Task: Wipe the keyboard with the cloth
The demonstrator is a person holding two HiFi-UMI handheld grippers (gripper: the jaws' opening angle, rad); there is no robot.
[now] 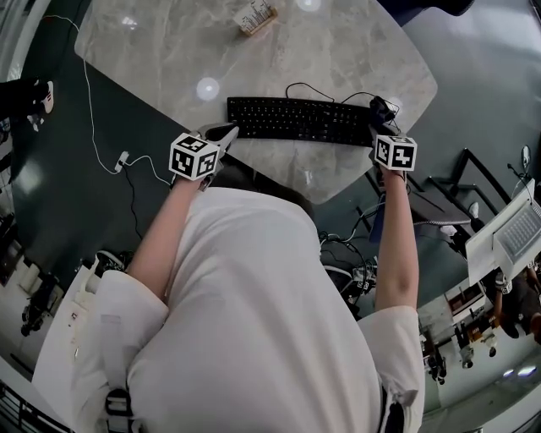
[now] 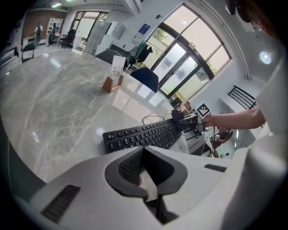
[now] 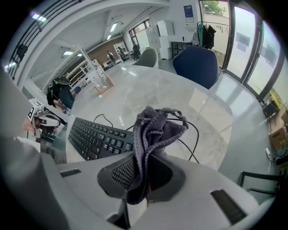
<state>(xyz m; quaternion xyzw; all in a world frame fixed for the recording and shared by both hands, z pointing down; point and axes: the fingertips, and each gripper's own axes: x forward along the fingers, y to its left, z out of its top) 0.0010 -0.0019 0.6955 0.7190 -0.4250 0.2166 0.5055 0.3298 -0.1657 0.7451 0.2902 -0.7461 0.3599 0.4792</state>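
Note:
A black keyboard lies near the front edge of the marble table. My right gripper hovers at the keyboard's right end, shut on a bunched grey-purple cloth that sticks up out of the jaws. In the right gripper view the keyboard stretches away to the left of the right gripper. My left gripper is at the keyboard's left front corner, and in its own view this left gripper is shut on nothing. The keyboard lies just beyond it.
A small wooden card holder stands at the far side of the table. The keyboard's black cable loops behind it. A white cable trails over the dark floor at left. A blue chair stands beyond the table.

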